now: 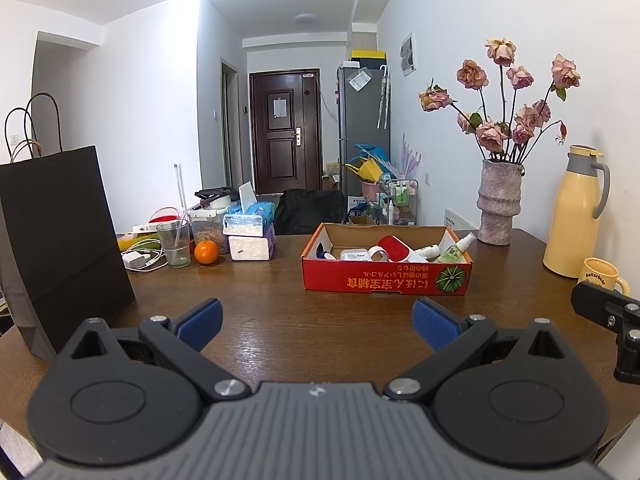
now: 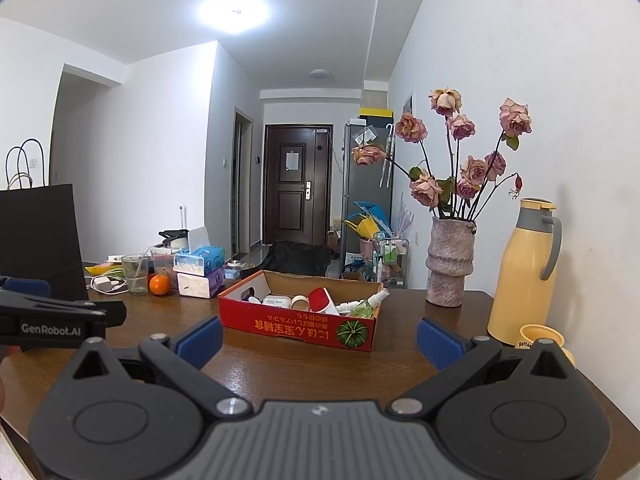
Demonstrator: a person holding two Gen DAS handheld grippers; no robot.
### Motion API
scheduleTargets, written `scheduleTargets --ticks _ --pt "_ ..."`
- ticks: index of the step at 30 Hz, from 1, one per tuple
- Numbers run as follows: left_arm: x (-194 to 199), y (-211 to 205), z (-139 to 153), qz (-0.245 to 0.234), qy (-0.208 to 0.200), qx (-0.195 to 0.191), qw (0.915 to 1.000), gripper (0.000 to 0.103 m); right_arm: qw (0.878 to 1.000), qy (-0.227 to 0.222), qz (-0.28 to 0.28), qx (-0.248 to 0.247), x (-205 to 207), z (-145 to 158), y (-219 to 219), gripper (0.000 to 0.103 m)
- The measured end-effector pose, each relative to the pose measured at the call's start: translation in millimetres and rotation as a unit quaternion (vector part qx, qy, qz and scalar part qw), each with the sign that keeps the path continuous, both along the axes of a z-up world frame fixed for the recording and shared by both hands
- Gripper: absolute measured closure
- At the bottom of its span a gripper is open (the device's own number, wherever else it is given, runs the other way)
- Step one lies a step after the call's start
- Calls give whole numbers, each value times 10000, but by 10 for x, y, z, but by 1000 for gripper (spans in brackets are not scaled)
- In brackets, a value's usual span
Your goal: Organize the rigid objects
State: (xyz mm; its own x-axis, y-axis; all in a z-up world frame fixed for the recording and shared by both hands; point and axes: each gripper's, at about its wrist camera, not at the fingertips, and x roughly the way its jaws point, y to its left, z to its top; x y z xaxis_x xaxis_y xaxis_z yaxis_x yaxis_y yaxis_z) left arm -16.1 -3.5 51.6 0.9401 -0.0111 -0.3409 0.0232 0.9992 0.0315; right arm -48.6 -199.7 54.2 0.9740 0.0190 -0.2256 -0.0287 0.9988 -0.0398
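Observation:
A shallow red cardboard box (image 1: 384, 278) (image 2: 296, 326) sits on the brown wooden table (image 1: 280, 328) (image 2: 300, 364). Inside lie a red-and-white brush (image 1: 394, 249) (image 2: 322, 300), a tape roll (image 1: 378, 254) (image 2: 300, 302), a green spray bottle (image 1: 454, 252) (image 2: 366, 306) and other small bottles. My left gripper (image 1: 318, 322) hovers open in front of the box, empty. Also empty, my right gripper (image 2: 320, 340) is open just before the box. In the right wrist view the left gripper's body (image 2: 52, 320) shows at the left edge.
A black paper bag (image 1: 60, 240) (image 2: 38, 232) stands at the left. Behind it are a glass (image 1: 174, 244), an orange (image 1: 207, 252) (image 2: 159, 284), chargers and tissue boxes (image 1: 250, 236). At right stand a vase of dried roses (image 1: 498, 204) (image 2: 450, 264), a yellow thermos (image 1: 574, 212) (image 2: 522, 272) and a yellow mug (image 1: 600, 278).

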Motion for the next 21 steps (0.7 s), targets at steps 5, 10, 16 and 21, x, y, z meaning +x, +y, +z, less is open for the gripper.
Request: scheduleTargets --ticks 5,10,16,21 --pt "7 -10 -8 -11 17 9 10000 0 10000 15 8 2 20 -11 -1 0" --pt "17 -18 -15 -6 44 10 10000 0 10000 35 14 -1 44 -24 -12 0" --pt "26 -22 -32 -48 57 7 10000 0 10000 73 11 -8 63 -39 -17 0" --pt "38 -16 -50 -59 72 -13 10000 0 10000 96 15 -11 68 -54 -15 0"
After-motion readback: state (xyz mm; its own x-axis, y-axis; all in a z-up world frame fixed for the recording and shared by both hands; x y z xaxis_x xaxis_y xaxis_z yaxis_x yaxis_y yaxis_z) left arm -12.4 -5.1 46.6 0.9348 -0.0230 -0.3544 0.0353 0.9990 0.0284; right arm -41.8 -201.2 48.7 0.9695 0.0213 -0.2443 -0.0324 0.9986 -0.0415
